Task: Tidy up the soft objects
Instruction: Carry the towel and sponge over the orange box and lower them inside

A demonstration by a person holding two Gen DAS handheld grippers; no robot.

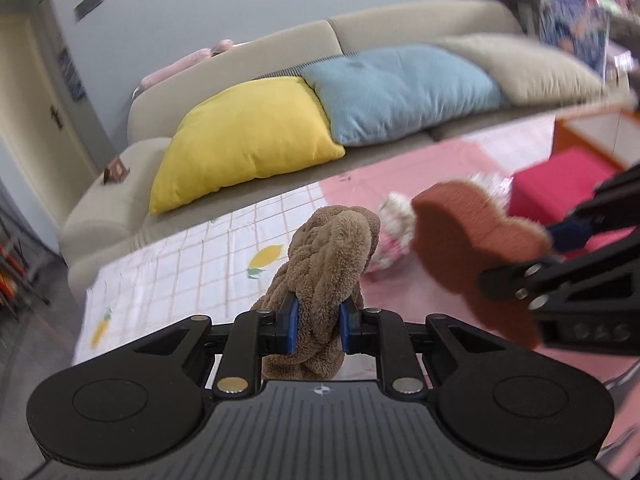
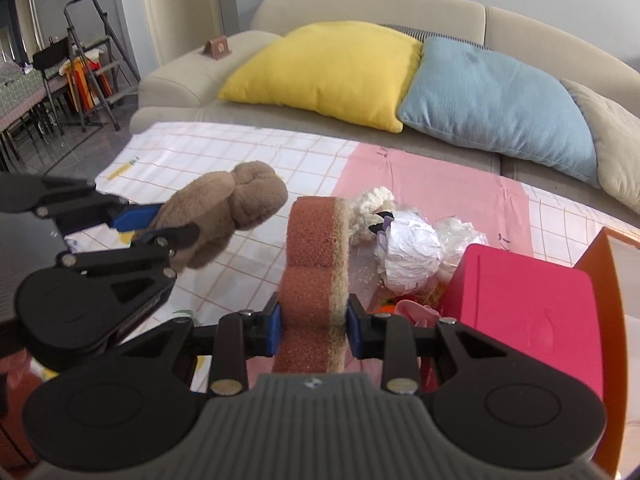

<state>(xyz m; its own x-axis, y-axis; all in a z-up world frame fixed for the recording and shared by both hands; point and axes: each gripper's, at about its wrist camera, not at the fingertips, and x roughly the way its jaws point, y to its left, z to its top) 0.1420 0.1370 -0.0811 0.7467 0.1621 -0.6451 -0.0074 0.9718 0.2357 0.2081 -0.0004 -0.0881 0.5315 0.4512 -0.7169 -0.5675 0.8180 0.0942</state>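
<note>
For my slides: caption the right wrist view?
Right gripper clamps a brown sponge; left gripper holds a plush toy.

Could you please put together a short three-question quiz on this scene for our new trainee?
1. True or false: the left gripper is shut on the brown plush toy.
2. What does the right gripper hold? A) a yellow cushion B) the brown sponge C) a pink box
3. Fill in: on the sofa, the cushion beside the yellow cushion is ____.

Key
1. True: its blue pads press into the plush on both sides.
2. B: the sponge stands on edge between the pads.
3. Blue: the blue cushion overlaps the yellow one's edge.
</note>
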